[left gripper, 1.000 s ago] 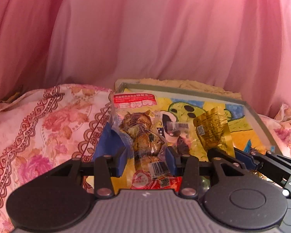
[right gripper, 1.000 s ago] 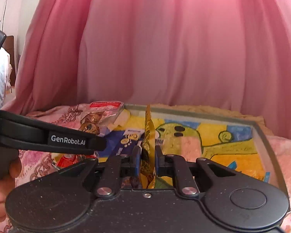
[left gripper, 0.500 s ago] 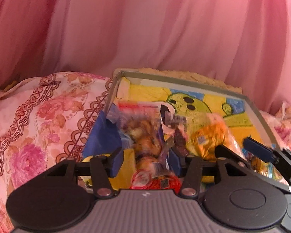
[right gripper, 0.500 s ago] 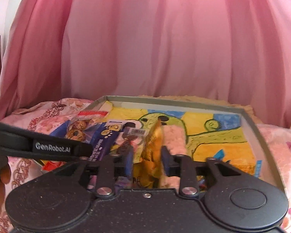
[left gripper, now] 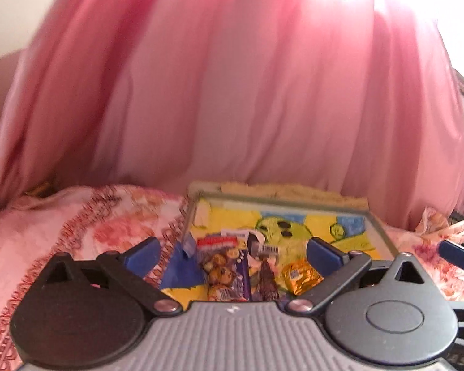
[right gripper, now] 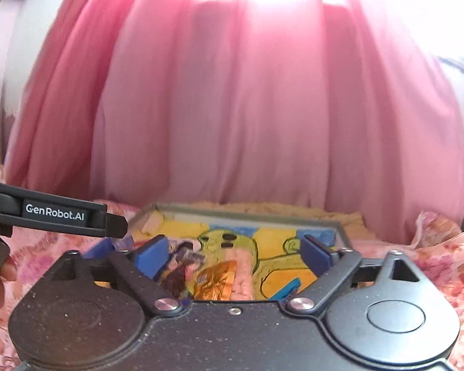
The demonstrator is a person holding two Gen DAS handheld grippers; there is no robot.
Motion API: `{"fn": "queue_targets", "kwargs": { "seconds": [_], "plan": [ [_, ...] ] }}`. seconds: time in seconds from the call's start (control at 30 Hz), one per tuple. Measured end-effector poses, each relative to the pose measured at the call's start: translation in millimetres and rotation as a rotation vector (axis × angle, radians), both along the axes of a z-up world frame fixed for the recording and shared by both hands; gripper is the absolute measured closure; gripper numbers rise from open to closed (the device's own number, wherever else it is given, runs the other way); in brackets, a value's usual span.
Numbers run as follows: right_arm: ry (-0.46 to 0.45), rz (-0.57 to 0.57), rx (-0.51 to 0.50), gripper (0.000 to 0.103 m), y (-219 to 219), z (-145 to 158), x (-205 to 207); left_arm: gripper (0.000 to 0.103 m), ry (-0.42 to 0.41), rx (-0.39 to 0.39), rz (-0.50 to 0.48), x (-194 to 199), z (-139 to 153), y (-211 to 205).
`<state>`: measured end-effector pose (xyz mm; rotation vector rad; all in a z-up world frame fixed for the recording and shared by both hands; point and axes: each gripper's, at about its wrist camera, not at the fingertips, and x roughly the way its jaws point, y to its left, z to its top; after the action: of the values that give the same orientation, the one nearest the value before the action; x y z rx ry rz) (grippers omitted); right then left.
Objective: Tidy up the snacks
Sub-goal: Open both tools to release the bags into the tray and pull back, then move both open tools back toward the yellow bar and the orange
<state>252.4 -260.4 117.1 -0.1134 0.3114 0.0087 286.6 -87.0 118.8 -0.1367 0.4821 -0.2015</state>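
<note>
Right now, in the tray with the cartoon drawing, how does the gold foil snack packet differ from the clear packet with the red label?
The gold foil snack packet is shiny, opaque and squat; the clear packet with the red label is longer and shows brown round pieces inside. The gold one lies to the right, the clear one to the left beside a blue wrapper. Both lie loose in the shallow tray with the cartoon drawing, and no tongs grip either.

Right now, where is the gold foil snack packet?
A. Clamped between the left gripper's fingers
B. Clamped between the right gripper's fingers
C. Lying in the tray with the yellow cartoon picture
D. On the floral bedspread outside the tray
C. The gold foil snack packet lies in the tray, while the right gripper is opening, its fingers clear of it.
</note>
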Motion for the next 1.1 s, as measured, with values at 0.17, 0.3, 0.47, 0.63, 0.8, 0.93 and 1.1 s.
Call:
{"fn": "queue_targets", "kwargs": {
  "seconds": [0.17,0.3,0.47,0.63,0.8,0.93,1.1],
  "plan": [
    [-0.054,0.004,-0.006,0.001,4,19,-39,0.001,-0.033,-0.007,0.024,-37,10,10],
    [-0.069,0.010,0.002,0.001,3,25,-73,0.001,-0.033,-0.037,0.041,-68,10,19],
    [-0.063,-0.009,0.009,0.001,-4,23,-110,0.000,-0.053,-0.014,0.048,-106,2,23],
    [-0.062,-0.039,0.013,0.001,-6,15,-146,0.000,-0.048,0.020,0.044,-140,-11,25],
    [-0.041,-0.060,0.025,0.001,-5,2,-171,0.000,-0.022,0.067,0.026,-168,-27,28],
    [-0.020,-0.078,0.027,0.001,-3,-11,-192,0.000,0.005,0.091,0.017,-185,-39,28],
    [0.020,-0.093,0.042,0.001,0,-27,-214,0.000,0.037,0.107,0.012,-202,-50,30]
  ]
}}
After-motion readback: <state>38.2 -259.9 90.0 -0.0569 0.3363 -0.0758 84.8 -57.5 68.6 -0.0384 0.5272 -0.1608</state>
